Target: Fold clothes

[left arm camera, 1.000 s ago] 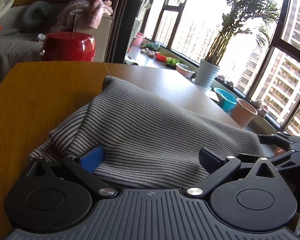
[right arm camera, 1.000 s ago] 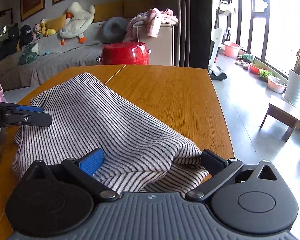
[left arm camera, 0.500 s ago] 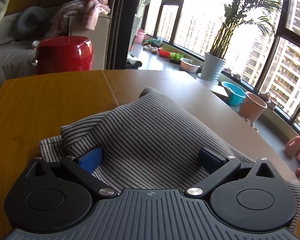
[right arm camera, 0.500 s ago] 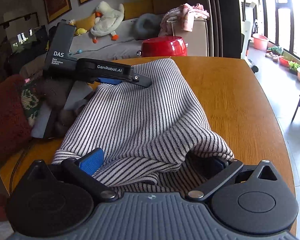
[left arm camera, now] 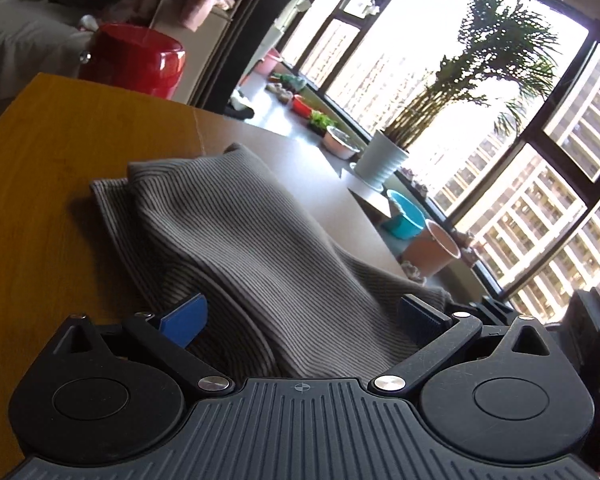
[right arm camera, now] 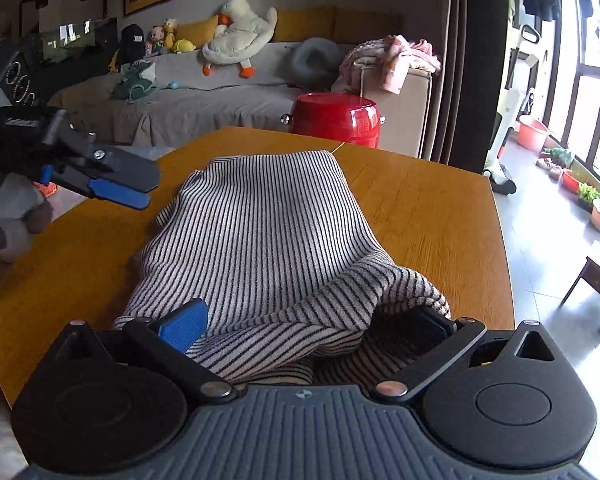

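Note:
A grey-and-white striped knit top point(right arm camera: 260, 240) lies folded in a bundle on the wooden table point(right arm camera: 420, 208). My right gripper point(right arm camera: 304, 320) is open at its near edge. A fold of the knit bunches between the fingers and drapes over the right pad, hiding it. My left gripper point(right arm camera: 136, 188) hovers to the left of the bundle, apart from it. In the left wrist view the left gripper point(left arm camera: 302, 320) is open, both blue pads show, and the striped top point(left arm camera: 260, 240) lies below and beyond them.
A red round stool point(right arm camera: 336, 120) stands past the table's far edge, with a sofa point(right arm camera: 220, 100) and soft toys behind it. Bare table point(left arm camera: 40, 180) lies left of the top. A potted plant point(left arm camera: 384, 164) and basins sit by the windows on the right.
The left gripper has come off the top and moved left, clear of it. The top has settled into a narrower folded bundle. The right gripper stays at the near edge.

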